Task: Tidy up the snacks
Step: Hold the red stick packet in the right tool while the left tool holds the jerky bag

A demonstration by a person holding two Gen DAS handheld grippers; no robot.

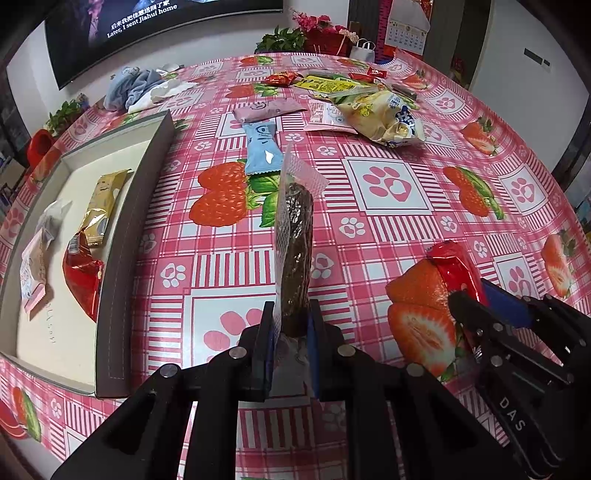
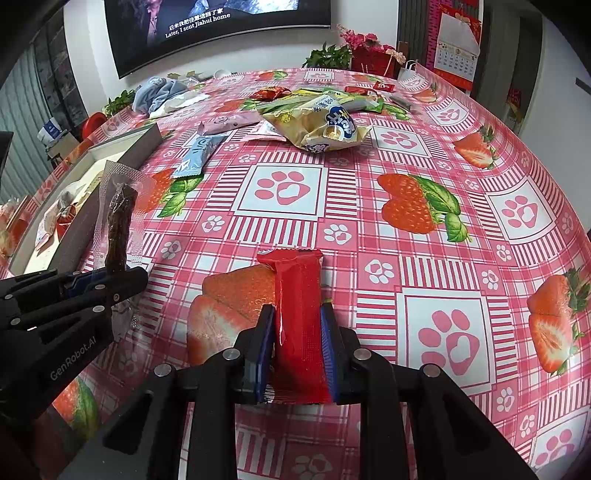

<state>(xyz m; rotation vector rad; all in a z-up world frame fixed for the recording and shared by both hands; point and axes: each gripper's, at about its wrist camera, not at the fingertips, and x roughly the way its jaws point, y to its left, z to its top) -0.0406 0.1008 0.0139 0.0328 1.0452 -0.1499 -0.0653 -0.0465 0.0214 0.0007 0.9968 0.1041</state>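
Observation:
My left gripper (image 1: 290, 321) is shut on a brown meat stick in a clear wrapper (image 1: 295, 236), held upright above the tablecloth; the same meat stick (image 2: 118, 229) and left gripper (image 2: 110, 275) show at the left of the right wrist view. My right gripper (image 2: 297, 321) is shut on a red snack packet (image 2: 299, 317), which also shows in the left wrist view as the red packet (image 1: 456, 266) in the right gripper (image 1: 476, 299). A grey-walled box (image 1: 122, 266) at the left holds a gold packet (image 1: 99, 210), a red packet (image 1: 83, 277) and a pink one (image 1: 31, 269).
Loose snacks lie at the far side: a blue packet (image 1: 260, 147), a pink packet (image 1: 267, 109), a yellow bag (image 1: 384, 114) and several small wrappers. A blue cloth (image 1: 133, 86) lies far left. Flowers (image 1: 325, 33) and a screen (image 1: 147, 22) stand behind the strawberry-print table (image 1: 391, 184).

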